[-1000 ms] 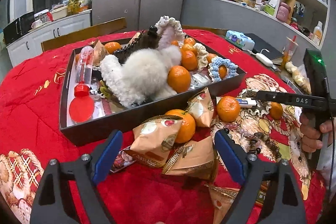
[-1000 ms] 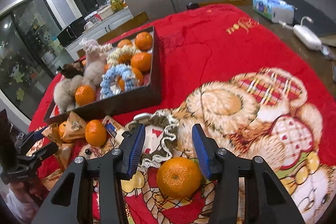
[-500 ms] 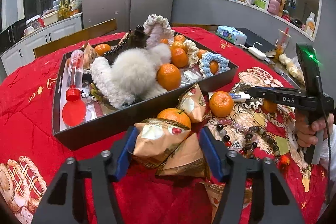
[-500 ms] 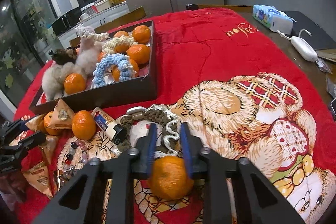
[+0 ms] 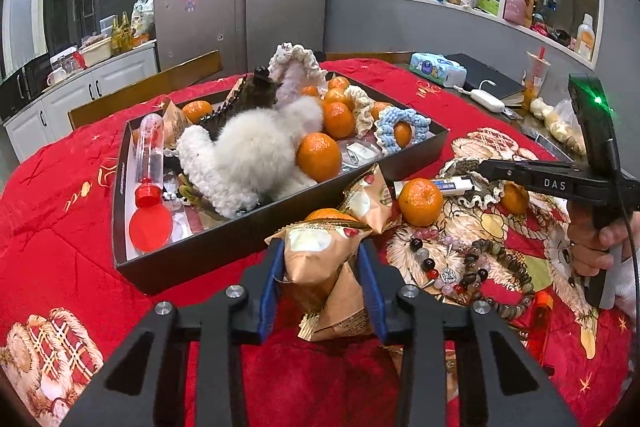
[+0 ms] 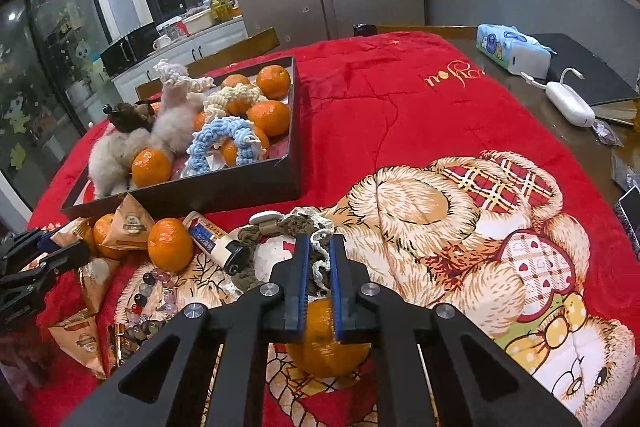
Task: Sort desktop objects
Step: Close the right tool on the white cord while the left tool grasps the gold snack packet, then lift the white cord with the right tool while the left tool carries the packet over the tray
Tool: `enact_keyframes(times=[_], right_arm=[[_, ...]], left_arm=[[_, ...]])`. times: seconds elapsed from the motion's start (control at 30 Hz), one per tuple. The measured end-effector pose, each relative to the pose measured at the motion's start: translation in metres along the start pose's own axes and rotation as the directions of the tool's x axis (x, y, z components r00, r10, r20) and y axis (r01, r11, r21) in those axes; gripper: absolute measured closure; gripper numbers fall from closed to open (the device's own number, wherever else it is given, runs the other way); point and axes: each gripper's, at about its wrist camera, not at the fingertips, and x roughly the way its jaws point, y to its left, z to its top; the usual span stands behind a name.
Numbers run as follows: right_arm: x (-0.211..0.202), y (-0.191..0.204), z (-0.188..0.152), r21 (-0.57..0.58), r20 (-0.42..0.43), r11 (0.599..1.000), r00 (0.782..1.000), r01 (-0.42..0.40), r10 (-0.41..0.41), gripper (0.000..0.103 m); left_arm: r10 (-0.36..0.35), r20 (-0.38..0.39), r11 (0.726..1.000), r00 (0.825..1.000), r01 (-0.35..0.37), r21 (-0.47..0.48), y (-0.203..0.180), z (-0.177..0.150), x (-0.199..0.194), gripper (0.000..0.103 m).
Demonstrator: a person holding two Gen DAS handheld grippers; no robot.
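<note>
Snack packet: tan wrapper, pinched between the blue pads of the left gripper, sitting at 6 o'clock in the left view, on the red blanket just short of the black tray. A second packet lies under it, touching.

Right gripper: jaws nearly together, pinching the frilled edge of a brown-and-cream scrunchie. An orange sits under the jaws at 6 o'clock; whether the pads touch it, cannot tell.

Step in hand, as I read it: both claws have taken their grip, lift not yet begun. Next move calls for raising each piece clear and carrying it toward 11 o'clock over the tray wall, minding that the lower packet may drag along and the scrunchie may trail over the glue stick.

Farther off: another orange, bead bracelets, then the tray's plush toy.

Views differ: the left shows the red bottle and the person's hand on the right handle; the right alone shows the scrunchie grip and the white charger at 2 o'clock.
</note>
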Motion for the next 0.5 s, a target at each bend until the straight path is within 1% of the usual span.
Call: enact_keyframes(times=[0.13,0.33,0.5], right_arm=[[-0.006,-0.001,0.002,0.010,0.015,1.000,1.000,-0.008,0.008,0.094],[-0.018,-0.004,0.004,0.038,0.048,0.999,0.999,-0.019,0.018,0.094],[-0.032,-0.005,0.008,0.048,0.096,0.998,0.995,-0.030,0.026,0.094]], left_arm=[[-0.005,0.011,1.000,1.000,0.005,-0.011,0.002,0.003,-0.005,0.067],[0.022,0.050,1.000,0.999,-0.023,0.018,-0.002,0.007,-0.018,0.069],[0.009,0.072,1.000,0.997,-0.010,0.022,-0.006,0.010,-0.032,0.071]])
